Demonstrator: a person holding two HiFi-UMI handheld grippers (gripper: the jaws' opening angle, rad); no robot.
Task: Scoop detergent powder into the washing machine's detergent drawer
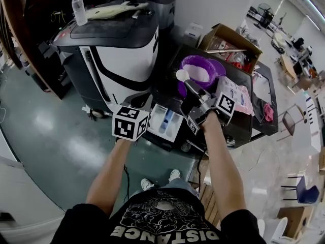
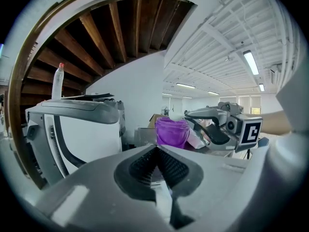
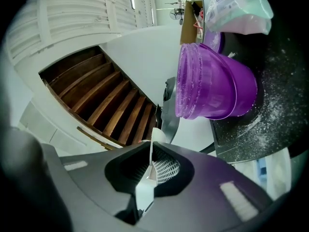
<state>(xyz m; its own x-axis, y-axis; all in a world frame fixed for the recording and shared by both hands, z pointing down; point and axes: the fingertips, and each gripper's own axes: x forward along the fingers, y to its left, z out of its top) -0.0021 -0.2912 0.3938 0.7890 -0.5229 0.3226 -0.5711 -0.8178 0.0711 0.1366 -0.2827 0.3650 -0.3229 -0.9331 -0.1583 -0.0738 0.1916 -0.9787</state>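
Detergent powder [image 1: 199, 73]: a white heap inside the purple tub [image 1: 217, 65], which stands at the left edge of the black tabletop [image 1: 251, 85], beside a pouch [image 1: 238, 96].
Right gripper [image 3: 150, 159]: clamped on the handle of a white spoon [image 1: 181, 75]. The spoon's bowl hovers at the tub's near-left rim. The forearm is stretched forward and the gripper is angled left toward the tub.
Left gripper [image 2: 155, 153]: jaws drawn together with nothing plainly between them, held low off the tabletop's left edge.
Drawer [image 1: 165, 120]: open below the tabletop's near-left corner, its long axis running toward the person. It lies back and left of the spoon, just beside the left gripper.
Next move, likely: bring the spoon back over the tabletop's edge and tip it into the drawer. The left hand is nearer, but the right one carries the spoon.
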